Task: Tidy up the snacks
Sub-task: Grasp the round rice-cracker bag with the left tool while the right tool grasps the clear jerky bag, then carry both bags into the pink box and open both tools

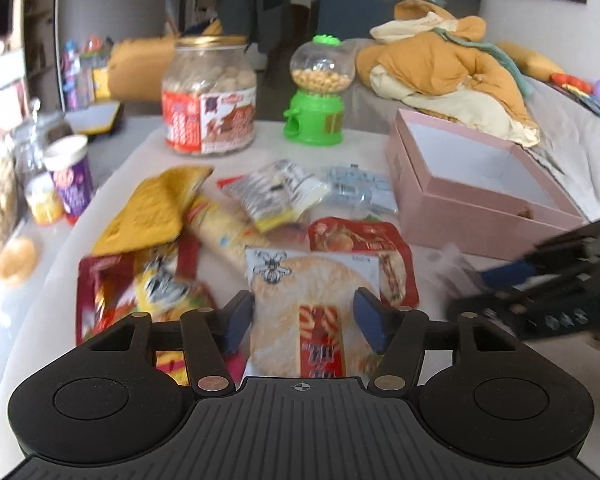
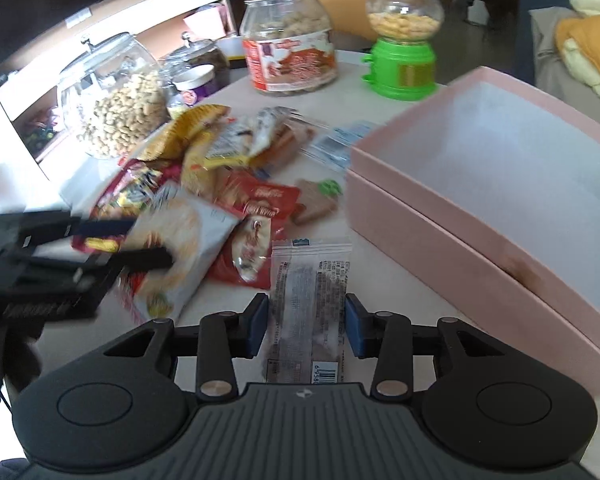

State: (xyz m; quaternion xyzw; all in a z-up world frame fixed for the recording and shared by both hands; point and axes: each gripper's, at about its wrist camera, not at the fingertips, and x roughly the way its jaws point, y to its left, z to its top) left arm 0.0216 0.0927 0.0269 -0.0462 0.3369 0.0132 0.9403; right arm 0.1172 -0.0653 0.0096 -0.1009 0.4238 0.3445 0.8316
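A heap of snack packets [image 1: 204, 216] lies on the white table. My left gripper [image 1: 305, 320] hovers low over it, open, with a round rice-cracker packet [image 1: 312, 292] between its blue pads, which do not press it. The right wrist view shows the same gripper [image 2: 150, 240] at the left, over that packet [image 2: 184, 240]. My right gripper [image 2: 306, 326] is shut on a clear-wrapped brown snack bar [image 2: 308, 292] with a barcode, just left of the open pink box [image 2: 460, 240]. In the left wrist view the right gripper [image 1: 470, 290] is blurred, in front of the pink box [image 1: 480, 212].
A biscuit jar [image 1: 210, 100] and a green candy dispenser [image 1: 318, 96] stand at the table's far edge. A glass peanut jar [image 2: 116, 104] and a purple cup [image 1: 70, 176] stand at the left. Yellow bedding [image 1: 448, 68] lies behind the box.
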